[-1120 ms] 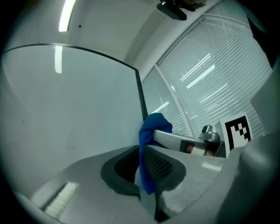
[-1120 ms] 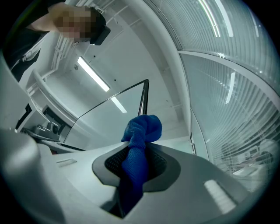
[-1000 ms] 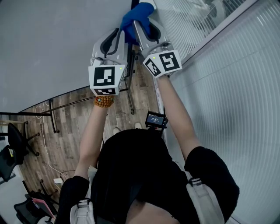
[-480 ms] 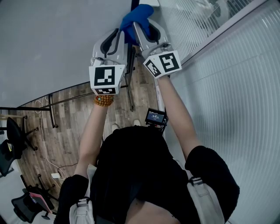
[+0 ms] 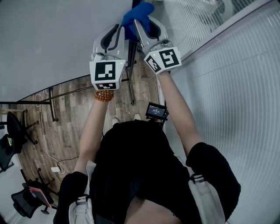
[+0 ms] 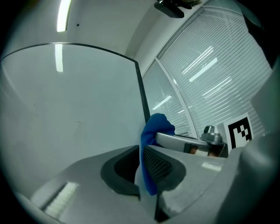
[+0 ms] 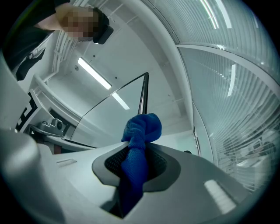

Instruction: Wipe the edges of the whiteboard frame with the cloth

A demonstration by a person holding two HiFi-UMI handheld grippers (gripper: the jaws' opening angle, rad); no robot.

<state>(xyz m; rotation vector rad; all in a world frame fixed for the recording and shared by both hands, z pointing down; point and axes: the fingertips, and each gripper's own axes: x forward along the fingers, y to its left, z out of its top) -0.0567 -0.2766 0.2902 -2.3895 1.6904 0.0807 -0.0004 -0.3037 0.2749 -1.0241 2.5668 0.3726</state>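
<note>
Moved slightly up the frame (image 6: 141, 87): left gripper (image 6: 144, 164), right gripper (image 7: 135, 159), cloth (image 5: 139, 11). Clamped on cloth with both, bunched end at frame's right edge, near top corner. Probably finishing this edge; other edges likely left, can't confirm.

Both arms stretched forward, grippers held side by side.
The left gripper (image 5: 121, 35) and right gripper (image 5: 144, 28) point the same way, close together; the jaws of each are clamped on one blue cloth (image 5: 139, 10). Forearms bare, nearly straight.
</note>
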